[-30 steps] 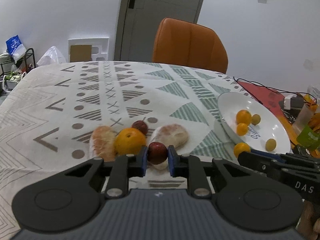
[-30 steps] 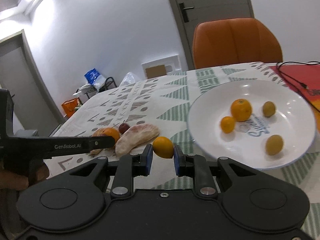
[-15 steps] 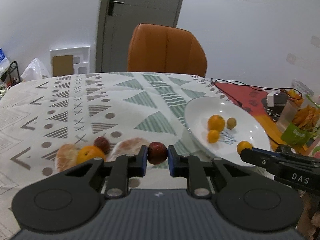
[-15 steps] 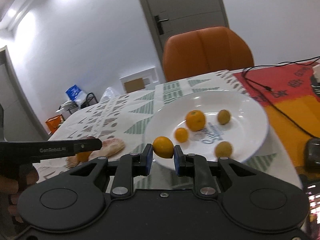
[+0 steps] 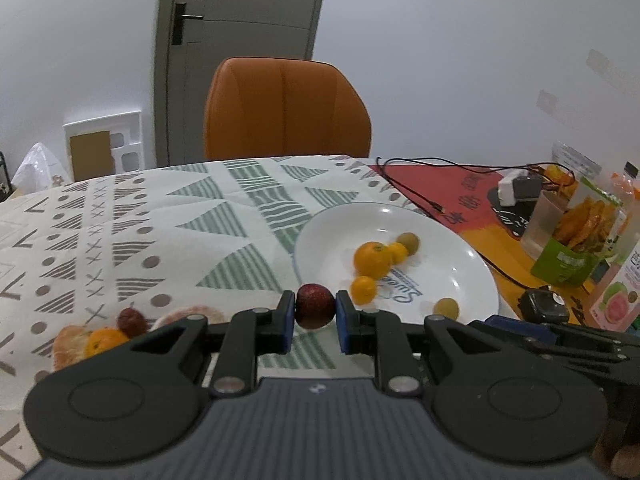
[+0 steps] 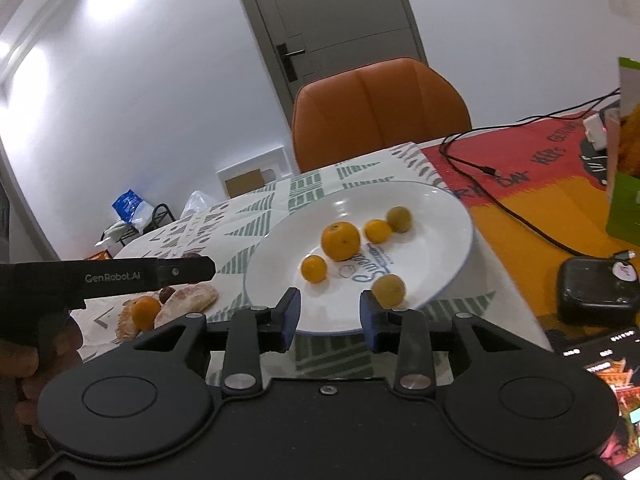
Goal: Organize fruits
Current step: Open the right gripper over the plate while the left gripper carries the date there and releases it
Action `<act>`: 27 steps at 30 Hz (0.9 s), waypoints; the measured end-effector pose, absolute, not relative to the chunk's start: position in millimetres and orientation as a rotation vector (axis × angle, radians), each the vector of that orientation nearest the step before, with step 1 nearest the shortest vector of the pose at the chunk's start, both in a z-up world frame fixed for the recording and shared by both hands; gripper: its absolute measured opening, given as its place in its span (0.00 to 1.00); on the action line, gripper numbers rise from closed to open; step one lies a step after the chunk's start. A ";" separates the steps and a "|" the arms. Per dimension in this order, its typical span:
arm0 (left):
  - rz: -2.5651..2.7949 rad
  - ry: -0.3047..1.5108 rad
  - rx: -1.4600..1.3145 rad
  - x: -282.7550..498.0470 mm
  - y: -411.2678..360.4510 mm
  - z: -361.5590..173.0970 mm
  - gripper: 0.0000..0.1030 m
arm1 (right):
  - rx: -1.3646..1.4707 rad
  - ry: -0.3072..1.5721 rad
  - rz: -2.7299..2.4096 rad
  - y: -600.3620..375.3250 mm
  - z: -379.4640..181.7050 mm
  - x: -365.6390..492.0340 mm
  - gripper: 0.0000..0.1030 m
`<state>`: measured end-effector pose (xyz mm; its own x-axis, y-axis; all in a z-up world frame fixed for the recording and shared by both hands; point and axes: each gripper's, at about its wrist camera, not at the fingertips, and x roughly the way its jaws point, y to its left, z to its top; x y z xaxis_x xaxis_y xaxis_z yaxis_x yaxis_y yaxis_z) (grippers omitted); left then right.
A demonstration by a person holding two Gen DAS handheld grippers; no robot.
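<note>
Left gripper (image 5: pixel 315 307) around red fruit (image 5: pixel 315 305) (right gripper (image 6: pixel 328 314) parted, empty).

Dining room backdrop and clutter at the table's right end

An orange padded chair (image 5: pixel 286 110) stands at the far side of the table, in front of a grey door (image 5: pixel 240 40) with a dark handle. A white foam packing piece (image 5: pixel 105 148) holding brown cardboard leans on the wall left of the door. The patterned tablecloth (image 5: pixel 120 232) bears grey and green triangles, dots and crosses. A red and orange mat (image 6: pixel 532 184) lies to its right, with a black cable (image 6: pixel 516 208) trailing across it. A small black case (image 6: pixel 598 290) rests near the mat's front edge. A green snack packet (image 5: pixel 576 236) stands beside a guava drink carton (image 5: pixel 618 292).
</note>
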<state>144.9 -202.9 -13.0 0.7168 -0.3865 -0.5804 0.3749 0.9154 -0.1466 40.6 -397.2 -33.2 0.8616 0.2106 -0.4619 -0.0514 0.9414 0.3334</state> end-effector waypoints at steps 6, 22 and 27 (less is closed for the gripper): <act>-0.450 0.642 -0.004 146.8 -219.0 -12.0 0.19 | 0.332 0.505 0.125 -405.8 -33.2 35.7 0.33; -0.475 0.639 -0.021 154.4 -234.2 -5.6 0.23 | 0.349 0.511 0.106 -414.9 -37.3 27.8 0.34; -0.432 0.655 -0.034 155.9 -221.4 -7.2 0.38 | 0.345 0.511 0.124 -409.1 -37.9 29.1 0.39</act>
<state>155.9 -221.4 -7.2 0.7074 -0.3995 -0.5831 0.3784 0.9108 -0.1650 29.1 -409.1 -37.9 0.8660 0.2013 -0.4577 -0.0306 0.9350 0.3534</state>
